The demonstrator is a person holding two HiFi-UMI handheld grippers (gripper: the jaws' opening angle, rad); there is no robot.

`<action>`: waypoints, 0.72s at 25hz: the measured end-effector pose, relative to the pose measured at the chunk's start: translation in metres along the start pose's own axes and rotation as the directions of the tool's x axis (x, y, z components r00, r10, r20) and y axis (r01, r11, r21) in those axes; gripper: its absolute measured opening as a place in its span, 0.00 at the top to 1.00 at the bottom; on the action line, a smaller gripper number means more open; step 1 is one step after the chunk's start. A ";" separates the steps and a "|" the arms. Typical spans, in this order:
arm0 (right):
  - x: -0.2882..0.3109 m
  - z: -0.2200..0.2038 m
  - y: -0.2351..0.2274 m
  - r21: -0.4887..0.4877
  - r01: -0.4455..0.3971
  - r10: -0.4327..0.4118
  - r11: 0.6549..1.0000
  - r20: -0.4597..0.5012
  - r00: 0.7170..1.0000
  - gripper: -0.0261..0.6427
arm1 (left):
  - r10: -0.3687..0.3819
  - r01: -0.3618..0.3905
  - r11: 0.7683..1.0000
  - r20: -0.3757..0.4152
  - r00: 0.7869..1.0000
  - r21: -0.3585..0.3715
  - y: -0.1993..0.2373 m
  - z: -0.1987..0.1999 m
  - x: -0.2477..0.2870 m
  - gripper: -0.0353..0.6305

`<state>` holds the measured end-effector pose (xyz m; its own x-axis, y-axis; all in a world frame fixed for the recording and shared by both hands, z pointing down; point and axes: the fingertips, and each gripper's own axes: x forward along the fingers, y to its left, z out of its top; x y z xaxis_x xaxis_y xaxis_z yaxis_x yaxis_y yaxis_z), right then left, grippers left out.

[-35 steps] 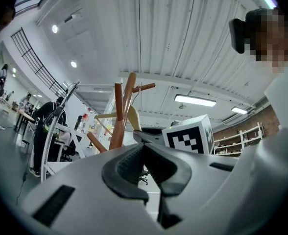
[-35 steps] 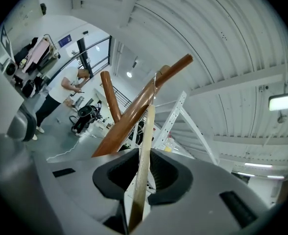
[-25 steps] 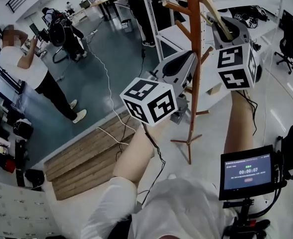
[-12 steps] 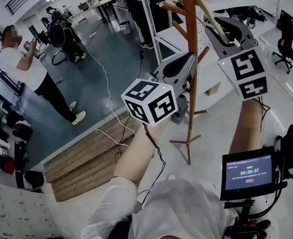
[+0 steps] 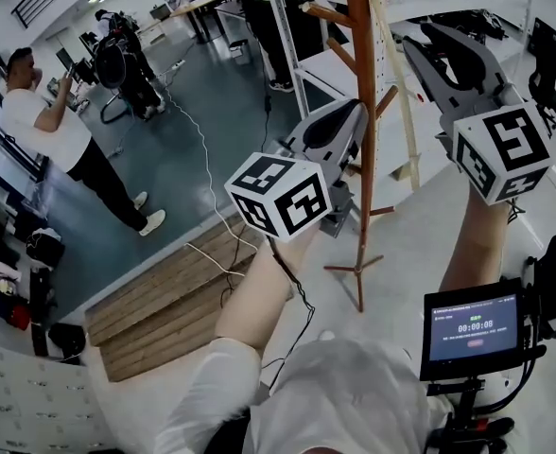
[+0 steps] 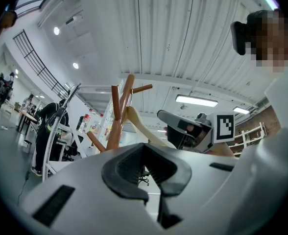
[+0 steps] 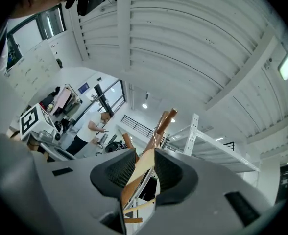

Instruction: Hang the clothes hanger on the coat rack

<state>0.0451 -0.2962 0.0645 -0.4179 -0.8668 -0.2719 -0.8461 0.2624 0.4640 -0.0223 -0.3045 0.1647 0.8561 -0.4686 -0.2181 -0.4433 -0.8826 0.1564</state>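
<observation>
- The left gripper [image 5: 346,116] is raised just beside the coat rack [image 5: 365,159]. In its own view the jaws are pressed together with nothing between them.
- The right gripper [image 5: 429,34] is held higher, on the other side of the pole, with its marker cube toward the person.
- In the right gripper view its jaws stand slightly apart, and the gap is open all the way down. The pale wood of the clothes hanger [image 7: 136,177] slants across that gap.
- In the head view the clothes hanger [image 5: 398,97] hangs just beside the right gripper's jaw tips and looks clear of them.
- The hanger's long axis runs steeply. Its top end meets the pole near the upper pegs, and its lower end points down and slightly away from the pole.
- In the right gripper view a thin wire hook sits among the top pegs of the coat rack [image 7: 166,119].
- Beyond the rack, a person in a white shirt [image 5: 46,121] stands on the grey floor [image 5: 202,149].
</observation>
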 end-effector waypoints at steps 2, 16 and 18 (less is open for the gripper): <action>-0.006 0.006 -0.003 0.026 0.003 -0.004 1.000 0.024 1.000 0.81 | 0.006 -0.007 1.000 0.009 1.000 0.008 -0.001 0.004 -0.004 0.94; -0.011 0.003 0.014 0.101 -0.038 0.031 0.994 0.071 0.997 0.81 | 0.263 -0.266 0.964 0.125 0.957 0.007 0.065 0.037 -0.091 0.94; -0.011 0.004 0.020 0.114 -0.057 0.047 0.992 0.088 0.995 0.81 | 0.291 -0.293 0.956 0.125 0.949 0.001 0.067 0.035 -0.105 0.94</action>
<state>0.0313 -0.2798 0.0729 -0.4846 -0.8127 -0.3234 -0.8532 0.3575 0.3799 -0.1509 -0.3154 0.1644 0.6500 -0.7056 -0.2822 -0.6748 -0.7067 0.2126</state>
